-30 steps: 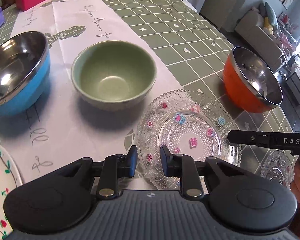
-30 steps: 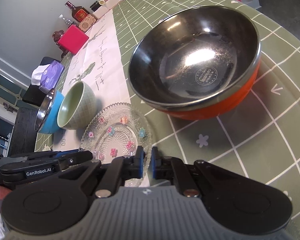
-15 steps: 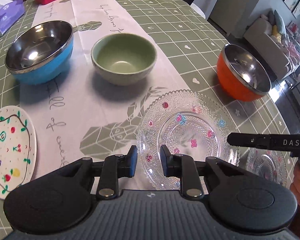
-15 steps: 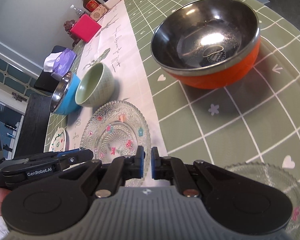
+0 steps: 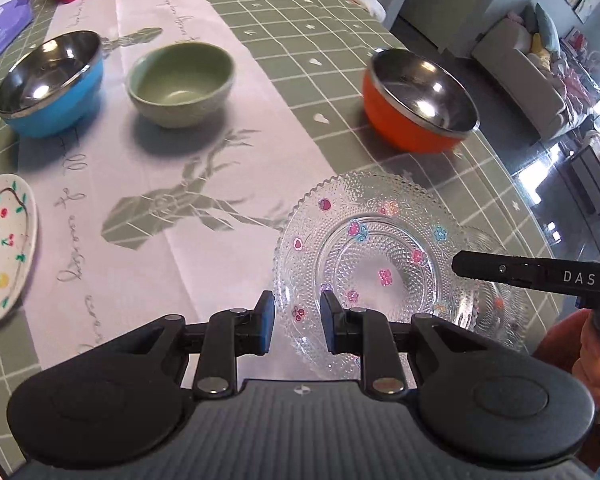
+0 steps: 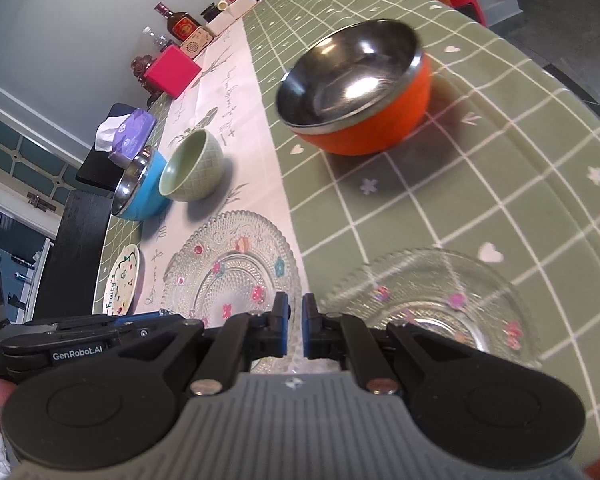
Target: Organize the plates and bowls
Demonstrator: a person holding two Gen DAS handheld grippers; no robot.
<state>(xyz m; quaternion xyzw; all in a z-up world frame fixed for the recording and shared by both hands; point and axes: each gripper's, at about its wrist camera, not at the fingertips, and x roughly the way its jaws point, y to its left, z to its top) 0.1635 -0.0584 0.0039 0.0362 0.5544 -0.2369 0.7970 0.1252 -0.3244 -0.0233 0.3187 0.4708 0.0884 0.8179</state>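
A glass plate (image 5: 364,256) lies just beyond the left claw (image 5: 298,322).

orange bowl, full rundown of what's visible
The orange bowl is round and deep, with an orange outer shell, a shiny steel-looking lining and a thin metal rim. It stands upright and empty on the green checked tablecloth, off the white runner, beyond the two glass plates. Reflections glare inside it. Nothing touches it; neither gripper is near its rim.
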